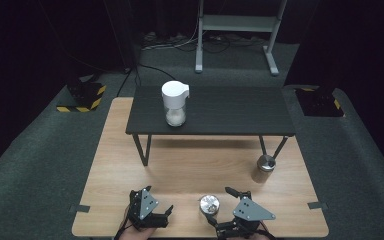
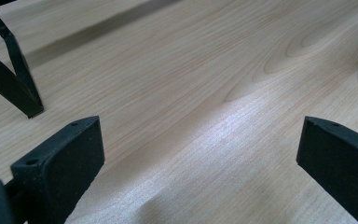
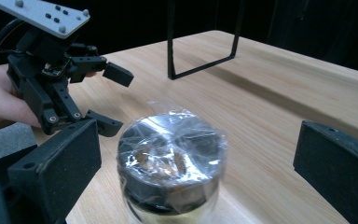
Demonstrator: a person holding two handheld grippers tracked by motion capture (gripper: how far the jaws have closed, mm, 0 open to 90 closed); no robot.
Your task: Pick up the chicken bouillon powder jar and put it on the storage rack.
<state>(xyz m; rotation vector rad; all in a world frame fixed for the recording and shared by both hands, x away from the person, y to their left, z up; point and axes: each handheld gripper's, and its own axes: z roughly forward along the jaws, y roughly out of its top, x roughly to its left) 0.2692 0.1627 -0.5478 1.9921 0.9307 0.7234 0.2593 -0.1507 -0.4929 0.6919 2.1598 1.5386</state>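
Jar (image 3: pixel 170 163): metal, film-wrapped top, likely rigid, slick; grasp low on the sides. Right gripper (image 1: pixel 219 204) jaws spread around it, not touching. Left gripper (image 1: pixel 157 200) jaws spread, empty.

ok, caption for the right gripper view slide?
Open right hand-held gripper straddling a film-wrapped jar on the wooden table.

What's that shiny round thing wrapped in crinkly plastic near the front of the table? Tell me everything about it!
It is a small round jar with clear crinkled plastic wrap stretched over its top. The wrap glints in the light. Under it sits a dark rim, and the lower body looks glassy with a yellowish tint. Something brownish shows inside, too blurred to name. It stands upright on the light wooden table, between the open jaws of the right gripper, which do not touch it.
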